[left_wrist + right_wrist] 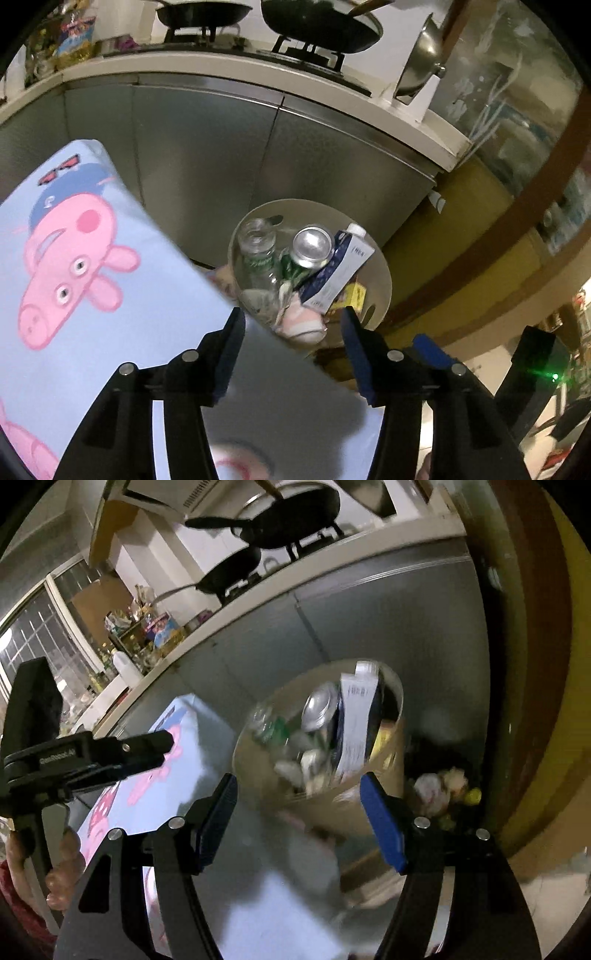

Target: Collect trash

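Trash fills the round bin (384, 280) ahead of me: a clear plastic bottle (258, 247), a silver-topped green can (312, 247), a dark blue and white carton (341, 269), something yellow (356, 295) beside it and a crumpled pink and white piece (301, 325) near the front. The bin stands on the floor against the steel cabinet fronts (207, 155), just beside the desk with the pale blue cartoon-pig cover (92, 258). My left gripper (293, 328) has its jaws spread, nothing between the pads, pointing down at the bin's near edge. My right gripper (299, 794) is spread too and empty, aimed at the same bin (258, 771) from the other side; that view is blurred, but I can still make out the can (319, 705) and the carton (354, 720) standing up in it. More litter (436, 786) lies on the floor to the right of the bin. Two dark pans (321, 22) sit on the stove above.
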`<act>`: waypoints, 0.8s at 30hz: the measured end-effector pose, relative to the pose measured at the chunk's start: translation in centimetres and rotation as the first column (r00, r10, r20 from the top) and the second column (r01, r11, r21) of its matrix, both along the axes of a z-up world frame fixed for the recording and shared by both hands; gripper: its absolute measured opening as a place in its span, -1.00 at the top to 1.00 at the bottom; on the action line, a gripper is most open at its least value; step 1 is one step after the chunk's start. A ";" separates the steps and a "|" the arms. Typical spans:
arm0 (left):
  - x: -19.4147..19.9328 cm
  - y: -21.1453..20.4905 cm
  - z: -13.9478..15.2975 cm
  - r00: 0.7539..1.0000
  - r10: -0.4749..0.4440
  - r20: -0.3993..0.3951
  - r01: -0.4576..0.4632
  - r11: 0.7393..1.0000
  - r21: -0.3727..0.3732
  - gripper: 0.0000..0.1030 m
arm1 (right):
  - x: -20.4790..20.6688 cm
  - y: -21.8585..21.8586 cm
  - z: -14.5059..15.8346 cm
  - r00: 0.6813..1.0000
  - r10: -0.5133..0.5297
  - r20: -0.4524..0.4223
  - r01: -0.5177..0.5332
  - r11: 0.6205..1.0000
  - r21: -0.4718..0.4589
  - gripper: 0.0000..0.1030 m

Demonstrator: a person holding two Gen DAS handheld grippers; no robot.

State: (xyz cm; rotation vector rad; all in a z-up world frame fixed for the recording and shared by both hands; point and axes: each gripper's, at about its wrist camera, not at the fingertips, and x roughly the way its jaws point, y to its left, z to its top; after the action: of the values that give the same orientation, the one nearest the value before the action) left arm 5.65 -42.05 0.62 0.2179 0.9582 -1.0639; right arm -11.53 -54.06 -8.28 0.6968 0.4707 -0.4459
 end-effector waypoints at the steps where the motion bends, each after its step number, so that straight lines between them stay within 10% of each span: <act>1: -0.4 0.6 0.0 1.000 0.004 0.015 -0.004 1.000 0.001 -0.05 | -0.3 0.7 -0.1 1.000 0.000 -0.008 0.000 1.000 0.008 -0.33; 17: -4.7 10.8 2.2 0.985 0.116 0.130 -0.111 0.993 -0.045 -0.89 | -1.9 7.6 3.2 0.999 0.041 -0.019 -0.040 0.998 0.046 -0.47; 24: -5.8 13.2 3.7 0.965 0.159 0.210 -0.151 0.987 -0.053 -0.93 | -2.9 10.0 4.6 0.999 0.038 -0.018 -0.038 0.999 0.034 -0.48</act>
State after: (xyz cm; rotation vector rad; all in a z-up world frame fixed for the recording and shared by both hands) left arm -0.15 -28.84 4.33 0.2186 0.7494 -0.8933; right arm -14.42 -44.08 -3.71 0.7156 0.5095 -0.4100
